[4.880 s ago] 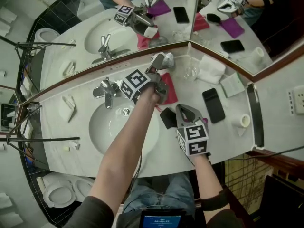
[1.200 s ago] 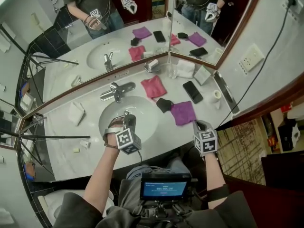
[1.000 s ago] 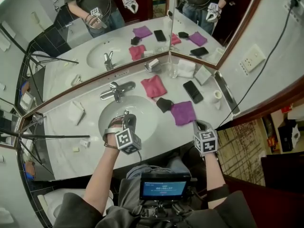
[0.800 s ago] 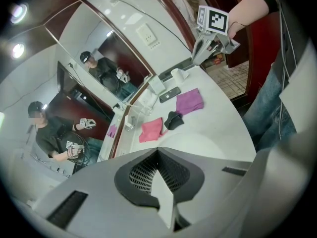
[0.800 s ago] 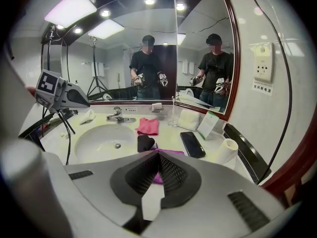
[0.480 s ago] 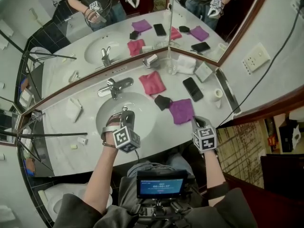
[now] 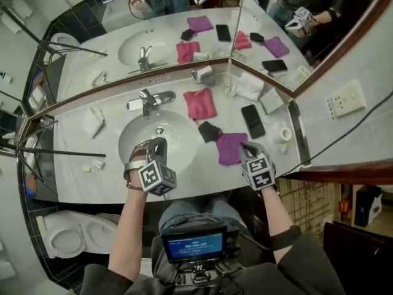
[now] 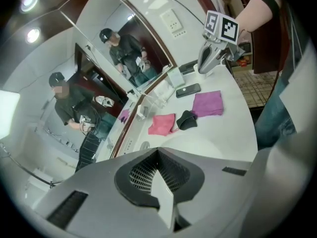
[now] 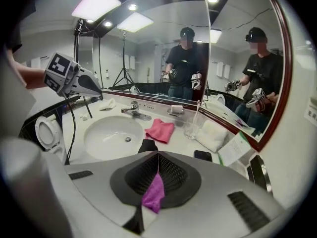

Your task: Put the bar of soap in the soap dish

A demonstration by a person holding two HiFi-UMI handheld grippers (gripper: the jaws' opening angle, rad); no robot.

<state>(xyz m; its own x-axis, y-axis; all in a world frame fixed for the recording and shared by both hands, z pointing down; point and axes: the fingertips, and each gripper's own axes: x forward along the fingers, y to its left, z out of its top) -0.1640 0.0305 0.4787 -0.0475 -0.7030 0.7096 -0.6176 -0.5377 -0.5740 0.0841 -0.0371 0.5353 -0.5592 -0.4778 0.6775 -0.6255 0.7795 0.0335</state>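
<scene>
Seeing bar of soap [image 9: 177, 107] lying flat in soap dish [image 7: 202, 75], long axis paralleling mirror [image 7: 184, 17]; holding left gripper [image 7: 158, 143] and right gripper [image 7: 245, 146] fully closed, empty.

The right gripper's [image 9: 158, 153] grey body hides all but a sliver of the square purple cloth [image 9: 154, 195] in its view (seen below the shut jaws), and two white bits [image 7: 98, 163] at the pale stone counter's [image 7: 206, 171] left edge are too small to identify.

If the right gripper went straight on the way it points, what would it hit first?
Probably the purple cloth: it lies on the counter dead ahead of the right gripper, whose jaws are shut. The gap to it is hard to judge.
</scene>
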